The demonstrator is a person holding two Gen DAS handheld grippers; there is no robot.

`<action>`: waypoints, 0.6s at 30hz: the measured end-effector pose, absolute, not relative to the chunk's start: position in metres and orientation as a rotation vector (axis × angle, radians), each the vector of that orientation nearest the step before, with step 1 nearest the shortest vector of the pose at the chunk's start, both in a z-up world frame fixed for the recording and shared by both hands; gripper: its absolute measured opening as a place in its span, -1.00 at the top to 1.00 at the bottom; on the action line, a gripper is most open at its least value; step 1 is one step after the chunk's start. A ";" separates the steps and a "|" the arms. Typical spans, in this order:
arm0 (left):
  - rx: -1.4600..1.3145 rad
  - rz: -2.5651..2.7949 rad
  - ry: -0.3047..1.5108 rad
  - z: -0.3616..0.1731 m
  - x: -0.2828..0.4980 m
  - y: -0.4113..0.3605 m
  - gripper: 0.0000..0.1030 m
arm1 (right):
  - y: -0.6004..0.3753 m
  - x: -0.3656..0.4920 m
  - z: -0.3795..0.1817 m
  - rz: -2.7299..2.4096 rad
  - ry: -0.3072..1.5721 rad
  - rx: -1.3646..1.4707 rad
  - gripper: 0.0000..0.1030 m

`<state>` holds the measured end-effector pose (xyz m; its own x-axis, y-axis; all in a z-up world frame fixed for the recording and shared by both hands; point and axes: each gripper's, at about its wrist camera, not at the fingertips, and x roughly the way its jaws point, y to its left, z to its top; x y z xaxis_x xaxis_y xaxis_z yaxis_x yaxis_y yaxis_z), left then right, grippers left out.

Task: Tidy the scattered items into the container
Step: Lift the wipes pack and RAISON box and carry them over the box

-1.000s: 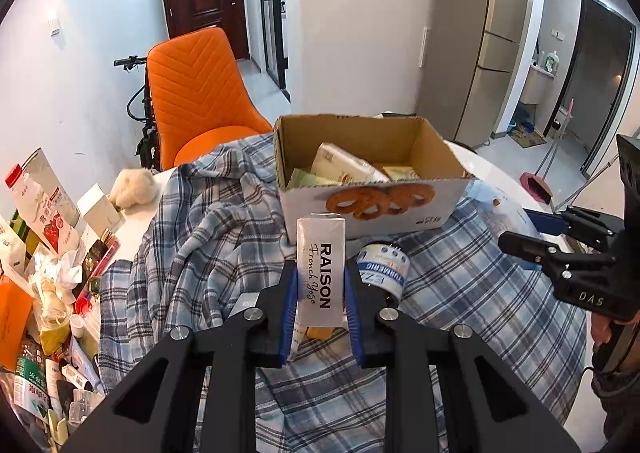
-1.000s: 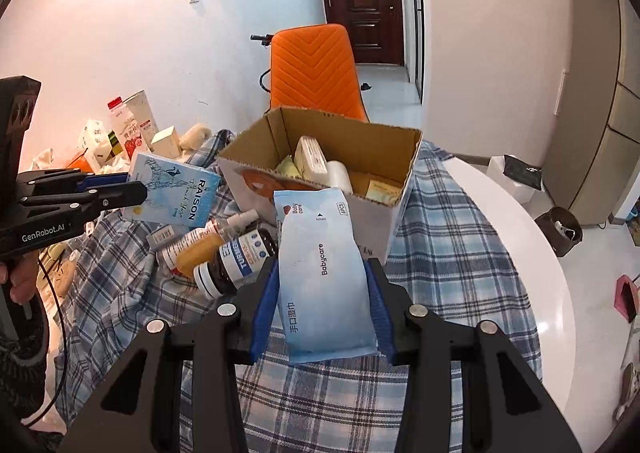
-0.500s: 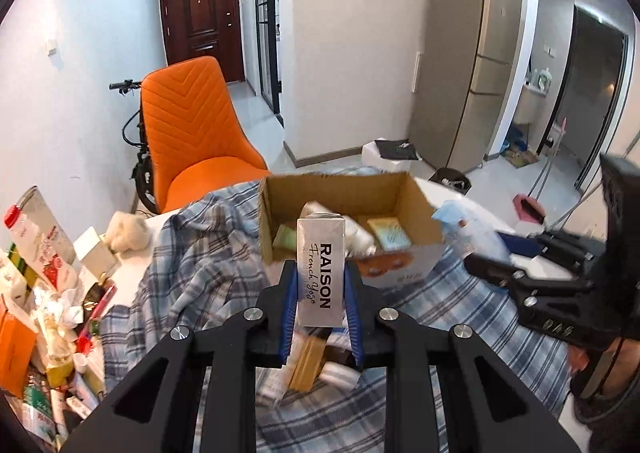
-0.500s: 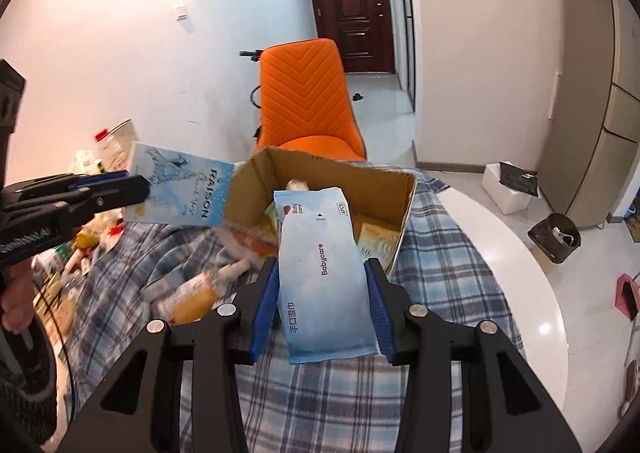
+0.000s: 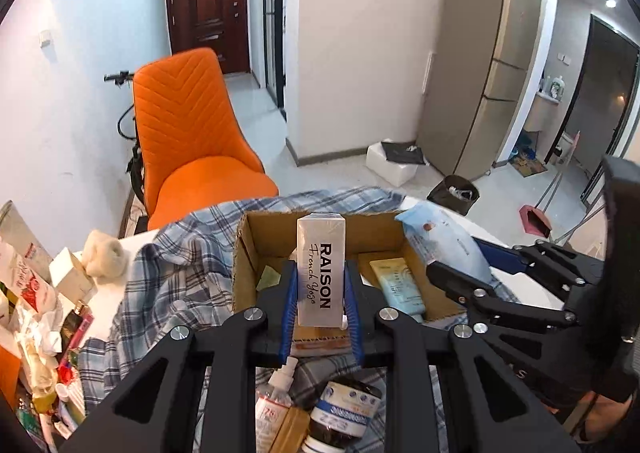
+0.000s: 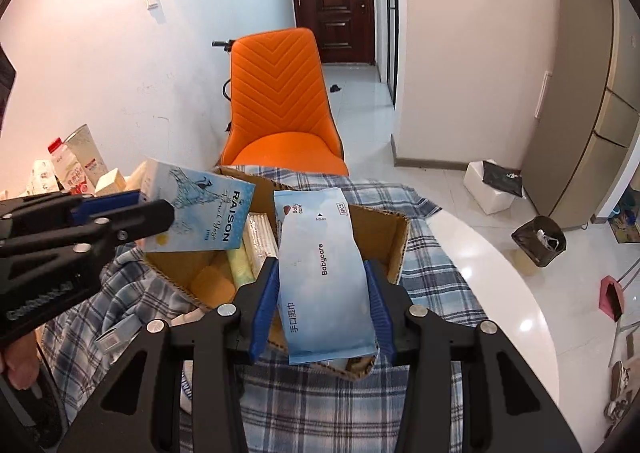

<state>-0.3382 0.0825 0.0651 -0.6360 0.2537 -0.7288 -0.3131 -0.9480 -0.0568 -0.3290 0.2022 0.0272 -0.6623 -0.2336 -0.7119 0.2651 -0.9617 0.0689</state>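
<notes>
The left tool (image 5: 321,289) is clamped on a tall white box printed "RAISON" (image 5: 321,269); its blue pads press the two narrow sides and the box stands upright between them. In the right wrist view the same box (image 6: 202,215) shows its broad face with a pale blue drawing, and it hangs over the left part of the open cardboard box (image 6: 394,243).

The right tool (image 6: 323,295) is clamped on a light blue soft pack marked "Babycare" (image 6: 322,273). The pack stands on its short end between the pads, and its upper half is over the opening of the cardboard box. From the left wrist view this pack (image 5: 444,245) is seen at the right edge of the cardboard box (image 5: 244,257), just beside its right wall.

Inside the cardboard box lie a pale tube (image 5: 398,285), a yellow-green roll (image 6: 240,269) and a wrapped white packet (image 6: 260,237).

The cardboard box sits on a blue checked cloth (image 6: 320,405), which covers part of a round white surface (image 6: 516,293). On the cloth, close under the left tool, lie a small spray bottle (image 5: 278,393) and a dark jar with a blue and white label (image 5: 344,413). At the left side of the surface there is a heap of cartons and small packets (image 5: 32,293). An orange chair (image 6: 280,101) stands behind the surface.
</notes>
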 end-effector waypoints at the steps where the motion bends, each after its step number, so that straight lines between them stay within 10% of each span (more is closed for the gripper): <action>1: -1.151 2.585 0.104 0.060 -0.342 0.082 0.53 | 0.202 -0.332 0.024 -2.638 0.063 1.130 0.19; 18: -1.261 2.547 0.119 0.018 -0.377 0.082 0.54 | 0.193 -0.360 -0.008 -2.608 0.094 1.227 0.19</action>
